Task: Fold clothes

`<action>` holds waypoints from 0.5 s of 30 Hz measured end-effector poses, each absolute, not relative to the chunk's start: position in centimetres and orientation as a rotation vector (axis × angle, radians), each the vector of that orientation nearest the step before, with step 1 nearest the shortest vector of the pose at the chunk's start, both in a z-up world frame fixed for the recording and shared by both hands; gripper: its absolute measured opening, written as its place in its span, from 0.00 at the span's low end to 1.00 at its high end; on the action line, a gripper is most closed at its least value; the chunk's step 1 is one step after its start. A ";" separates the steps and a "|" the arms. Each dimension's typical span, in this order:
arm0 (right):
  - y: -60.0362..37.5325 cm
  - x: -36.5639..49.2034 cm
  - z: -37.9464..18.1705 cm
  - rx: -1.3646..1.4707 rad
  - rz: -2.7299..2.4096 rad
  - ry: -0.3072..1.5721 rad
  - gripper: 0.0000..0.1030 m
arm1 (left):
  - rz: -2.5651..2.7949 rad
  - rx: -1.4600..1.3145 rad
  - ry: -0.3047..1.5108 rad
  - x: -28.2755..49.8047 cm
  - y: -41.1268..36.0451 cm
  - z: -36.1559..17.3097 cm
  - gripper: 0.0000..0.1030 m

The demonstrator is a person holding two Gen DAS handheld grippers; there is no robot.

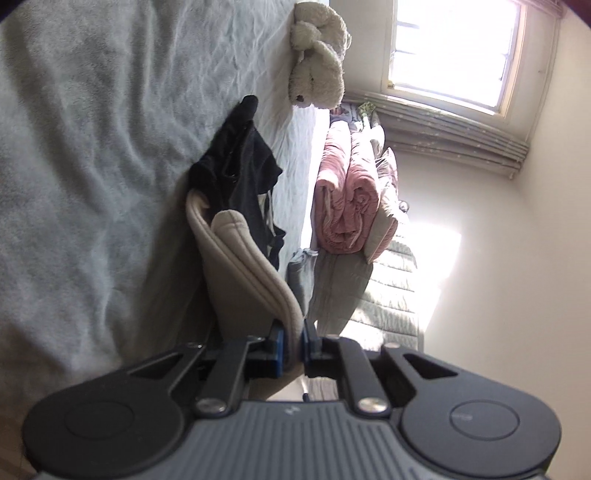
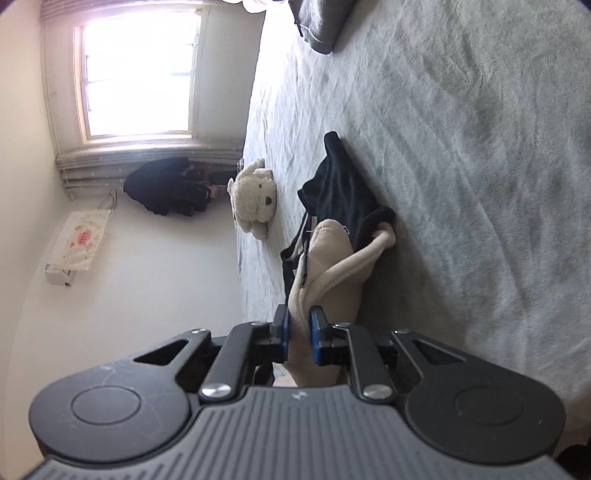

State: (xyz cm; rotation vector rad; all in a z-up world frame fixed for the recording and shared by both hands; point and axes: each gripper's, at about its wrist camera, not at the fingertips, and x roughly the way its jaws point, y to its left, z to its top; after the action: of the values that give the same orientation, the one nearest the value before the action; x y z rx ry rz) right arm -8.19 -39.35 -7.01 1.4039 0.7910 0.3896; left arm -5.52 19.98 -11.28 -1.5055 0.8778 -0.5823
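A: Count the items.

B: Two grippers, each clamped on the same beige garment [image 1: 236,269]. The left gripper [image 1: 291,341] pinches a thick rolled hem between its blue pads [image 1: 279,349]. The right gripper [image 2: 299,334] pinches another part of the same fabric [image 2: 325,266]. One black garment [image 1: 243,166] lies partly over the beige one at its far end. One plush dog [image 1: 319,59] sits beyond the black garment. One pink quilt [image 1: 347,195] is rolled up at the bed's far edge. One dark grey garment [image 2: 317,22] lies further along the bed, at the top edge of the right view.

A: Location of the beige garment?

B: Lifted off the grey bed cover [image 1: 81,155] at the gripper end; its far end rests on the cover, under the black garment [image 2: 343,188].

A: Edges and open room?

B: Wide bare cover lies on the side of the beige garment away from the window [image 1: 454,51]. Toward the window, the bed edge is near, with the plush dog [image 2: 255,195] close to it.

A: Obstructions?

B: The black garment touches and overlaps the beige one. A dark heap [image 2: 166,184] sits below the window [image 2: 140,70], off the bed.
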 end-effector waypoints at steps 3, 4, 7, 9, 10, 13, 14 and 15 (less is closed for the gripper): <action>-39.2 -7.4 -6.9 1.488 0.337 0.729 0.15 | -0.559 -1.578 0.811 -4.9 19.8 -11.0 0.09; -39.2 -7.2 -6.9 1.517 0.318 0.712 0.15 | -0.538 -1.603 0.793 -4.6 19.8 -11.0 0.09; -38.9 -6.2 -7.3 1.607 0.261 0.671 0.15 | -0.472 -1.673 0.751 -3.5 19.8 -11.1 0.09; -38.8 -5.6 -7.6 1.659 0.224 0.656 0.15 | -0.428 -1.708 0.733 -2.7 19.8 -11.3 0.09; -38.7 -5.1 -7.7 1.669 0.207 0.652 0.15 | -0.408 -1.716 0.730 -2.2 19.7 -11.4 0.09; -38.3 -3.4 -8.1 1.699 0.164 0.644 0.15 | -0.342 -1.735 0.723 -0.3 19.3 -11.5 0.09; -38.2 -2.7 -8.3 1.711 0.151 0.643 0.15 | -0.320 -1.740 0.721 0.3 19.2 -11.6 0.09; -38.1 -2.0 -8.6 1.714 0.143 0.642 0.15 | -0.298 -1.746 0.719 1.0 19.0 -11.7 0.09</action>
State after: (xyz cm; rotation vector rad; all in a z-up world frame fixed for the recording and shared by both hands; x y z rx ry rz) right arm -1.99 -38.12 -8.56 1.7142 0.6422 0.1426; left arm 0.95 19.03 -11.68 -1.7462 0.7191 -0.2983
